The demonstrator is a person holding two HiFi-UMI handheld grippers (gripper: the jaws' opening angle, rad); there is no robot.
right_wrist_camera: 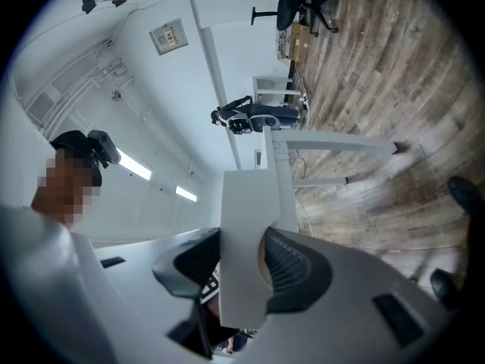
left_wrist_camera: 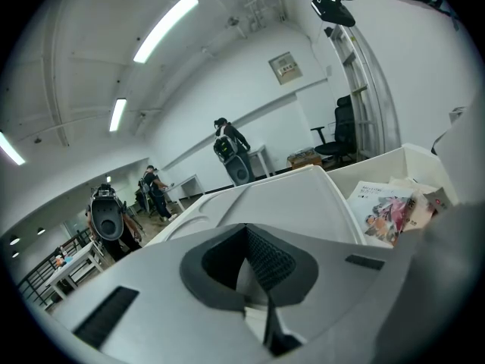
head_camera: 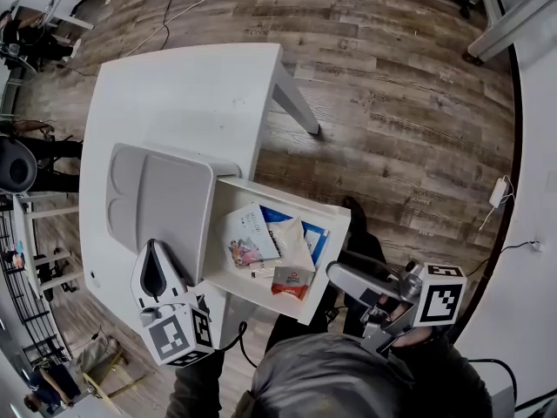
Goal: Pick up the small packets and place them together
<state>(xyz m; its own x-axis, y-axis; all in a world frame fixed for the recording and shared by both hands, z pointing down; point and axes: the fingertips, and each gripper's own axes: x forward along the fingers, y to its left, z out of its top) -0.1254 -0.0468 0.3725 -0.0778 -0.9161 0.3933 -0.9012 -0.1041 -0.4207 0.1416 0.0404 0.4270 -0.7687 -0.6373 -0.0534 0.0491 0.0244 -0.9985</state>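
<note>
Clamped in the right tongs [head_camera: 338,273]: the white box's [head_camera: 287,200] side wall, probably for steadying. Left tongs [head_camera: 155,249] pressed together, empty, over the lid [head_camera: 157,194]. Between both tongs, inside the box: small packets [head_camera: 274,251].

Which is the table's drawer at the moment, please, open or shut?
Open: the drawer juts out from the table, packets visible inside, and the right claw clamps its front wall.
</note>
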